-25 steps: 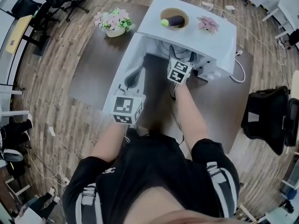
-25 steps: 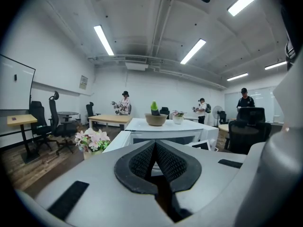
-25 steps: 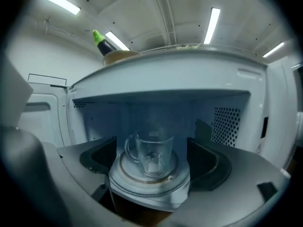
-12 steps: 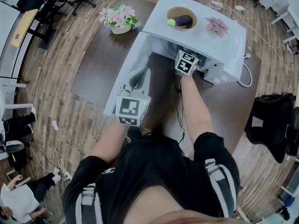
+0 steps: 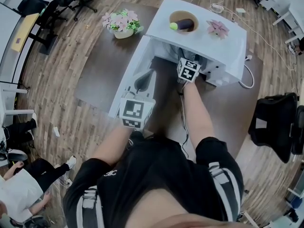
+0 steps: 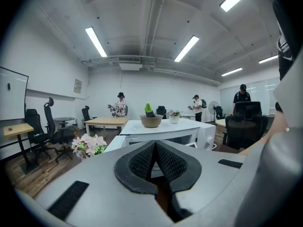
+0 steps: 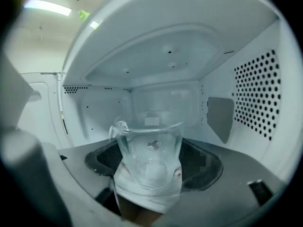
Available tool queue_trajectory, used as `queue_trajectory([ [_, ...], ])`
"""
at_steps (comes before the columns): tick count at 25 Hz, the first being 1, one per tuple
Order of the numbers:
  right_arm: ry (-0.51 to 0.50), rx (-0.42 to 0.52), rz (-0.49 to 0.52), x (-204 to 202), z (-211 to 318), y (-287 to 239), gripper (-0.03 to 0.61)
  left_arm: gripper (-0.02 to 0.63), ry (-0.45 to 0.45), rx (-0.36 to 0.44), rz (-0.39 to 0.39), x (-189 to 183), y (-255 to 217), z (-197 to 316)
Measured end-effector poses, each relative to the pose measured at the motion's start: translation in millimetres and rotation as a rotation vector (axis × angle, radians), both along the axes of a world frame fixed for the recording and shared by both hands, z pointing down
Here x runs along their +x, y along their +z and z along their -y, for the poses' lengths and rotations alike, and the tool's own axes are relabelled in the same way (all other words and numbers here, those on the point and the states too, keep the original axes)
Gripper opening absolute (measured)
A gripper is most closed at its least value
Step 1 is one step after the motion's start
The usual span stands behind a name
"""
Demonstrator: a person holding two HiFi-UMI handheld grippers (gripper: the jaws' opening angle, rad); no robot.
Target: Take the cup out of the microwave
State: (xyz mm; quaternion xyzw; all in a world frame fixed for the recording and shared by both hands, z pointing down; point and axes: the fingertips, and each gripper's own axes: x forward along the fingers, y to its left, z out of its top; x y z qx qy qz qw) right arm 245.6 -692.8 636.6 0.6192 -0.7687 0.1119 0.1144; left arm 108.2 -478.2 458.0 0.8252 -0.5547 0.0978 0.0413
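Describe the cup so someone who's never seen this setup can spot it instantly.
Find the white microwave on the dark table, its door swung open. Inside its cavity sits the cup, between the closing jaws of the right gripper. It is clear glass with a small lip at the rim and the only thing inside, unlike the brown bowl on top.

The person wears a black short-sleeved shirt point(image 5: 156, 175) with white stripes on both sleeves and a small white print on the chest, and the grey left hand-held gripper point(image 6: 155, 144) and right hand-held gripper point(image 7: 150, 167) each have dark ribbed pads point(image 6: 141, 163) and a white cube point(image 5: 135, 112) with black square markers.
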Motion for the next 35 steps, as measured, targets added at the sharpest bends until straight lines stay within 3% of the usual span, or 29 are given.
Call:
queue_trajectory([
  [10,-0.029,0.034,0.058,-2,-100,-29,0.371,0.0,0.1,0.038,-0.027,9,-25,-17],
  [18,-0.012,0.117,0.033,2,-177,-102,0.371,0.0,0.16,0.044,-0.11,6,-37,-32],
  [28,-0.004,0.28,0.058,5,-230,-213,0.371,0.0,0.238,0.09,-0.148,16,-56,-47],
  [35,0.012,0.289,0.035,10,-241,-226,0.371,0.0,0.256,0.095,-0.143,21,-60,-51],
])
